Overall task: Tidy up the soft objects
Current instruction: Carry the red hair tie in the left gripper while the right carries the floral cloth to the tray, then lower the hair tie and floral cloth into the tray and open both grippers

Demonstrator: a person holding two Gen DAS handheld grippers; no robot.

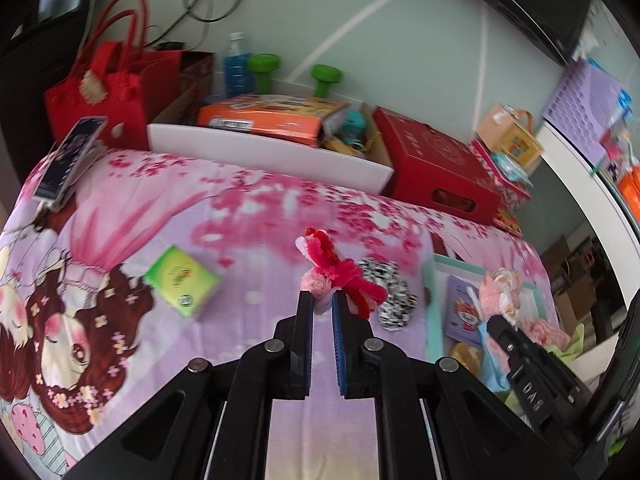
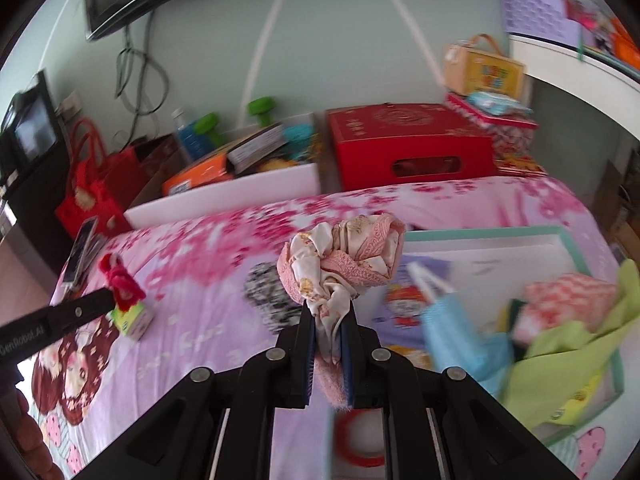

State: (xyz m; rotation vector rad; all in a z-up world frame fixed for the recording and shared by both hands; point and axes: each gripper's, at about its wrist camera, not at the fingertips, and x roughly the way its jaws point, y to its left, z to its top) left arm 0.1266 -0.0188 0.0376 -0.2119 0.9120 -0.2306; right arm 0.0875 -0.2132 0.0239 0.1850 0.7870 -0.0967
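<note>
Two loaded tongs, one tray on the right

Both of our tongs are clamped on soft things and carry them above the bed. Nearest us, the right gripper (image 2: 328,312) is closed on the tail of a bunched pink and cream cloth (image 2: 344,264); the bundle stands up past the fingertips and a fuzzy end hangs down between the jaws. Our left gripper (image 1: 322,296) is pinched tight on a small red and pink fuzzy toy (image 1: 340,272), whose long body runs up and away from the tips.

What the coming move turns on, as we judge it, is the teal-rimmed tray (image 2: 480,234). It lies to the right of both tongs, and the right hand is plainly the nearer, with its cloth close by the tray's left edge. The left hand is well apart from it and would have to cross the bed.

Farther out on the sheet lie a black and white patterned piece (image 1: 390,296) and a green tissue pack (image 1: 182,286), neither yet gathered.
</note>
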